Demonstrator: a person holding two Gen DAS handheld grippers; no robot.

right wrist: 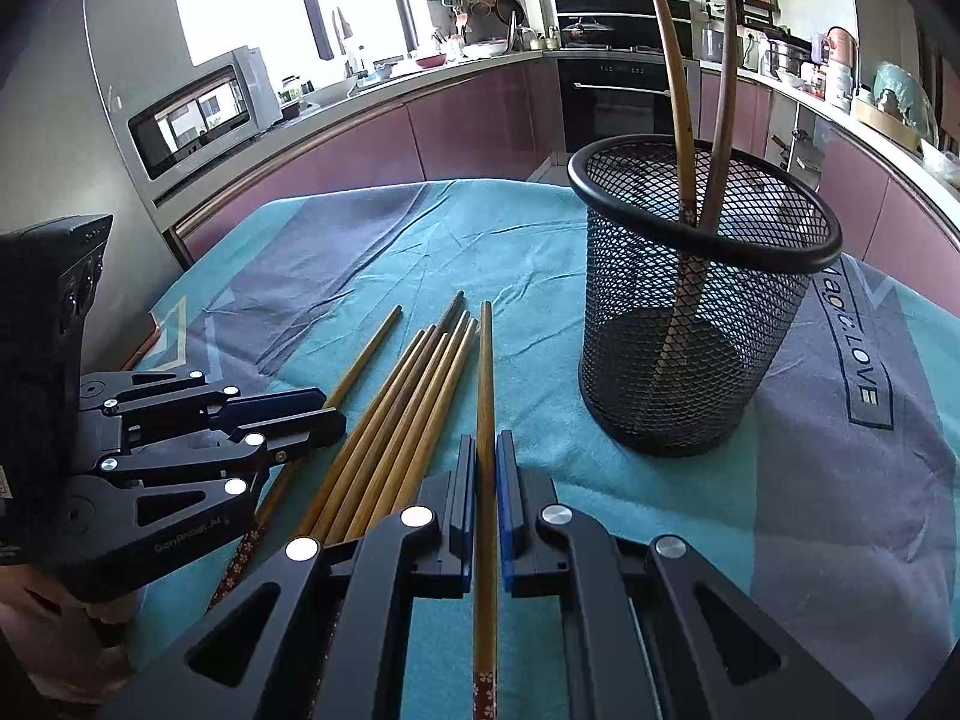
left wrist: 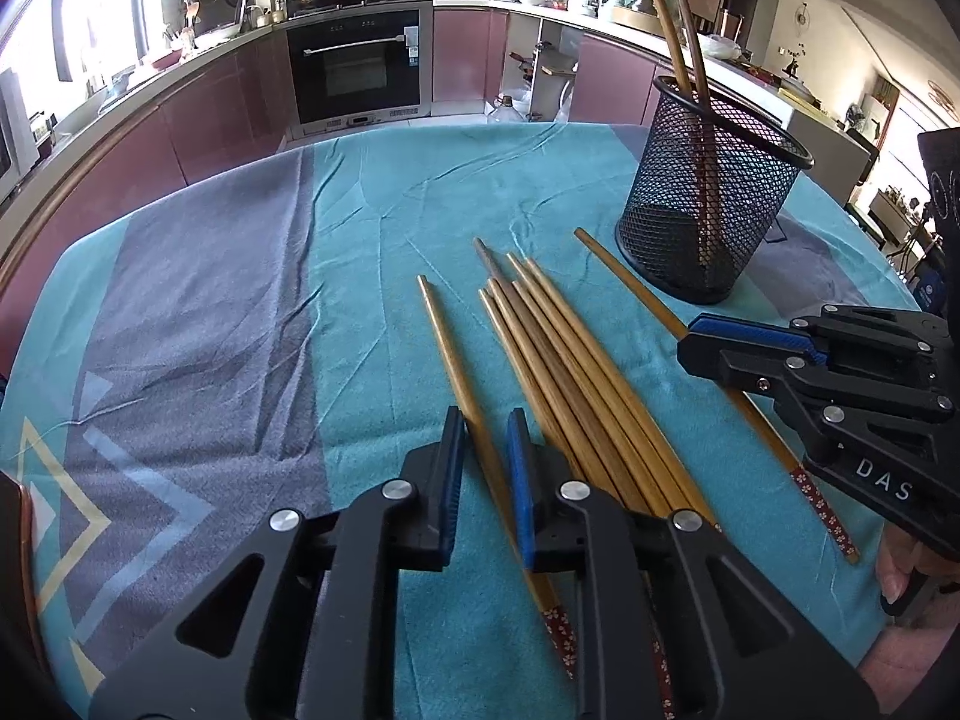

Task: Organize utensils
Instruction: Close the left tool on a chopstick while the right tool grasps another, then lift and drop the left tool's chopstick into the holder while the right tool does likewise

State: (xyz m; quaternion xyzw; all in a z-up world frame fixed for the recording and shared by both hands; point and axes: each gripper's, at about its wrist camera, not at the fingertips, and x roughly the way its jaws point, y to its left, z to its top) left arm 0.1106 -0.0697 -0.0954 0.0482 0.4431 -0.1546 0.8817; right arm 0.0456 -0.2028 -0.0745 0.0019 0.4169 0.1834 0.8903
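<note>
Several wooden chopsticks (left wrist: 576, 372) lie in a bundle on the teal tablecloth, also seen in the right wrist view (right wrist: 408, 396). A black mesh holder (left wrist: 708, 198) (right wrist: 702, 312) stands upright behind them with two chopsticks (right wrist: 690, 120) in it. My left gripper (left wrist: 486, 438) straddles a single chopstick (left wrist: 456, 360) lying left of the bundle, jaws slightly apart, not clamped. My right gripper (right wrist: 486, 456) has its jaws closed narrowly around a single chopstick (right wrist: 485, 384) lying right of the bundle. Each gripper shows in the other's view: the right one (left wrist: 696, 339), the left one (right wrist: 330, 411).
The table is covered with a teal and grey cloth (left wrist: 240, 300) (right wrist: 840, 480). Kitchen counters, an oven (left wrist: 360, 66) and a microwave (right wrist: 198, 114) run along the back. The table edge lies behind the holder.
</note>
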